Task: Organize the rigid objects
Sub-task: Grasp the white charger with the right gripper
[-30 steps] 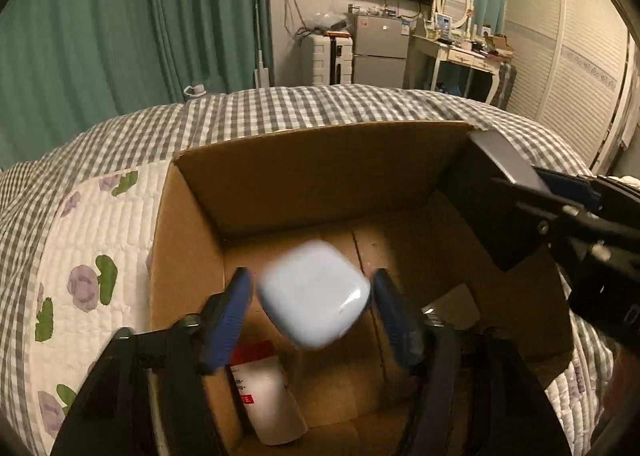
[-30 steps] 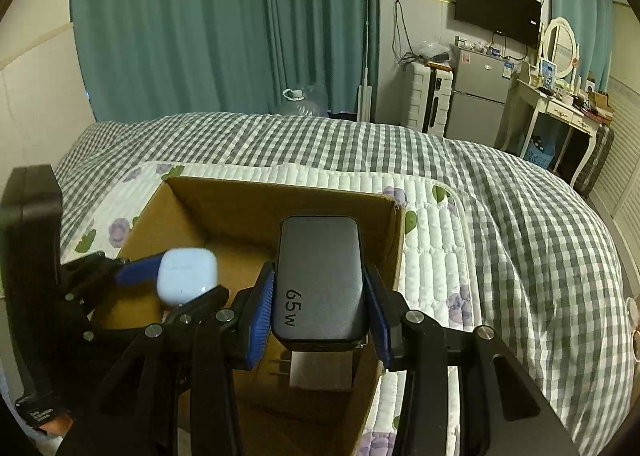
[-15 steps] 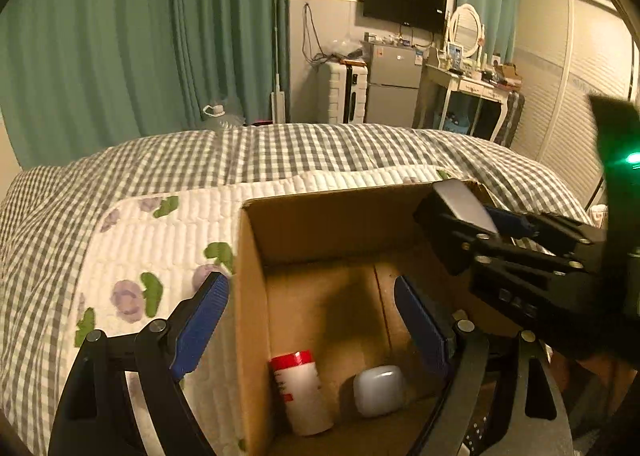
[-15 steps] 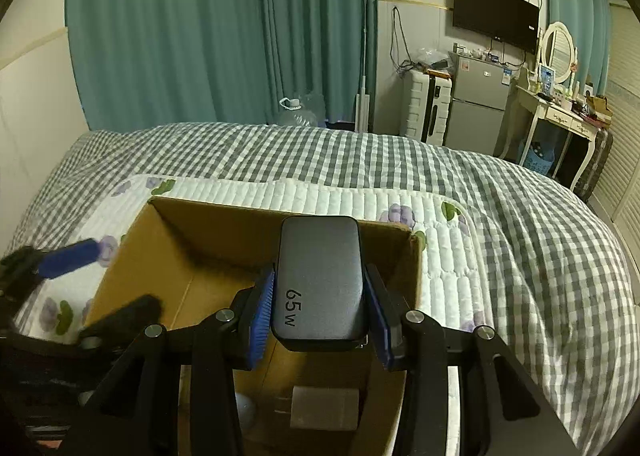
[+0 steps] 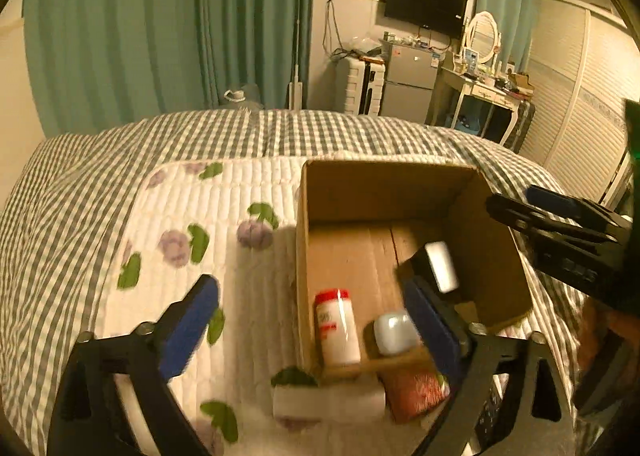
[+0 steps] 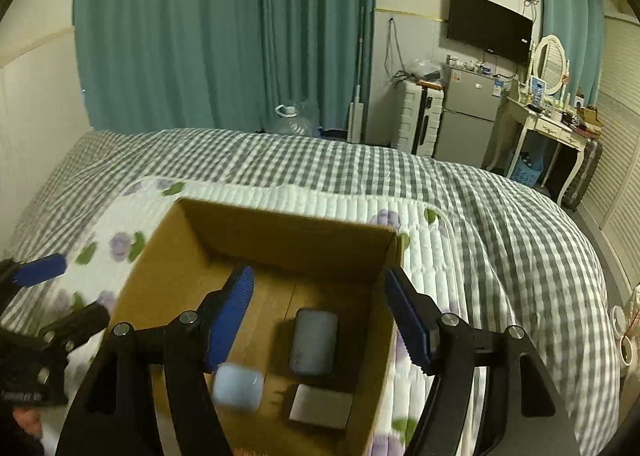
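An open cardboard box stands on the quilted bed mat. Inside lie a white bottle with a red cap, a pale blue earbud case, and a dark charger block with a white end. My left gripper is open and empty, straddling the box's left wall. My right gripper is open and empty above the box, over the charger. The right gripper also shows at the right edge of the left wrist view.
A white flat item and a reddish item lie on the mat in front of the box. The flowered white mat lies on a grey checked bedspread. A fridge, a dressing table and curtains stand beyond the bed.
The left gripper let the earbud case fall into the box and drew back to the left. The right gripper opened, and the charger now lies on the box floor.
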Demonstrator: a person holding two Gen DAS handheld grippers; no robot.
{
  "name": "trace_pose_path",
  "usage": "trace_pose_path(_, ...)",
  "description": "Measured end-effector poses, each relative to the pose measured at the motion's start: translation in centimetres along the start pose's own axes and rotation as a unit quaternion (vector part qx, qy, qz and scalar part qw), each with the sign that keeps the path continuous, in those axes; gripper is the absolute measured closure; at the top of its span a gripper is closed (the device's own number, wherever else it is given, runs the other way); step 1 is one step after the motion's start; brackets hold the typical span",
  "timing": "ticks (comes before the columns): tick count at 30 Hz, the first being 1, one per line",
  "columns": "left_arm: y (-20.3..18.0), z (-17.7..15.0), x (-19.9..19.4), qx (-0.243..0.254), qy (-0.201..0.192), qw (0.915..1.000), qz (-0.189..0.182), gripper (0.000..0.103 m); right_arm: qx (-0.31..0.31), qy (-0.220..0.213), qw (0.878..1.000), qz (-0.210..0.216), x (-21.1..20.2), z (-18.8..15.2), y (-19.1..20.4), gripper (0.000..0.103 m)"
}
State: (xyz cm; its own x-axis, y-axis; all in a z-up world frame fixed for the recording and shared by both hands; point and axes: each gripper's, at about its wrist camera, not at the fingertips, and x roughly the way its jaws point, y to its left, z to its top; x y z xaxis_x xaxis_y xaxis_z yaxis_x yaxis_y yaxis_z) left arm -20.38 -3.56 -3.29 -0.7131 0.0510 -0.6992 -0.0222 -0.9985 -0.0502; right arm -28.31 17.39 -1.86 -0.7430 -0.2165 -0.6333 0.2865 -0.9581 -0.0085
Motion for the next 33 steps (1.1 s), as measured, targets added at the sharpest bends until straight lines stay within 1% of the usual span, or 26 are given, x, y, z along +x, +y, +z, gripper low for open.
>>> trace_pose_path(1, 0.1, -0.5, -0.5, -0.003, 0.000, 1.0000, 0.002, 0.000, 0.000, 0.002, 1.000, 0.002, -0.8, -0.4, 0.0, 0.030)
trace_pose_path(3, -0.1, -1.4, -1.2, -0.001, 0.004, 1.0000, 0.005, 0.000, -0.004, 0.010, 1.000, 0.014, -2.4, -1.5, 0.3, 0.029)
trace_pose_path(5, -0.1, -2.4, -1.8, 0.006, 0.009, 0.9999, 0.011, 0.000, -0.012, 0.022, 0.999, 0.022, -3.6, -2.7, 0.6, 0.024)
trace_pose_path(7, -0.2, -3.7, -2.5, 0.014, 0.015, 0.9997, 0.016, 0.000, -0.024, 0.034, 0.999, 0.030, -4.6, -4.3, 1.0, 0.022)
trace_pose_path(10, -0.5, -5.3, -3.4, 0.021, 0.020, 0.9994, 0.017, 0.000, -0.043, 0.052, 0.997, 0.030, -5.5, -6.3, 1.3, 0.021)
trace_pose_path(12, -0.7, -6.8, -3.9, 0.025, 0.024, 0.9991, 0.023, 0.000, -0.056, 0.063, 0.996, 0.031, -5.9, -7.8, 1.6, 0.018)
trace_pose_path(15, -0.7, -8.6, -3.8, 0.025, 0.030, 0.9987, 0.031, 0.000, -0.073, 0.077, 0.994, 0.032, -6.2, -10.4, 2.4, 0.017)
trace_pose_path(16, -0.7, -9.3, -3.6, 0.023, 0.039, 0.9985, 0.031, 0.000, -0.080, 0.083, 0.993, 0.032, -6.2, -11.3, 2.6, 0.017)
trace_pose_path(18, -0.6, -10.6, -2.9, 0.023, 0.053, 0.9979, 0.028, 0.000, -0.100, 0.093, 0.990, 0.041, -6.0, -13.0, 3.3, 0.017)
trace_pose_path(20, -0.5, -11.7, -2.0, 0.024, 0.068, 0.9969, 0.031, 0.000, -0.114, 0.100, 0.988, 0.039, -5.6, -14.2, 3.9, 0.017)
trace_pose_path(23, -0.2, -12.9, -1.0, 0.023, 0.078, 0.9960, 0.038, 0.000, -0.114, 0.122, 0.985, 0.053, -4.3, -15.8, 4.4, 0.017)
trace_pose_path(25, 0.1, -13.7, -0.4, 0.019, 0.085, 0.9954, 0.039, 0.000, -0.115, 0.130, 0.984, 0.051, -3.3, -17.0, 4.9, 0.017)
trace_pose_path(28, 0.4, -14.6, 0.7, 0.016, 0.102, 0.9939, 0.040, 0.000, -0.112, 0.140, 0.983, 0.043, -1.9, -18.1, 5.3, 0.017)
trace_pose_path(31, 0.6, -14.9, 1.1, 0.015, 0.104, 0.9935, 0.043, 0.000, -0.101, 0.149, 0.983, 0.038, -0.5, -18.6, 5.3, 0.018)
trace_pose_path(33, 0.7, -14.9, 1.3, 0.010, 0.105, 0.9936, 0.041, 0.000, -0.093, 0.147, 0.984, 0.035, 0.1, -18.7, 5.5, 0.018)
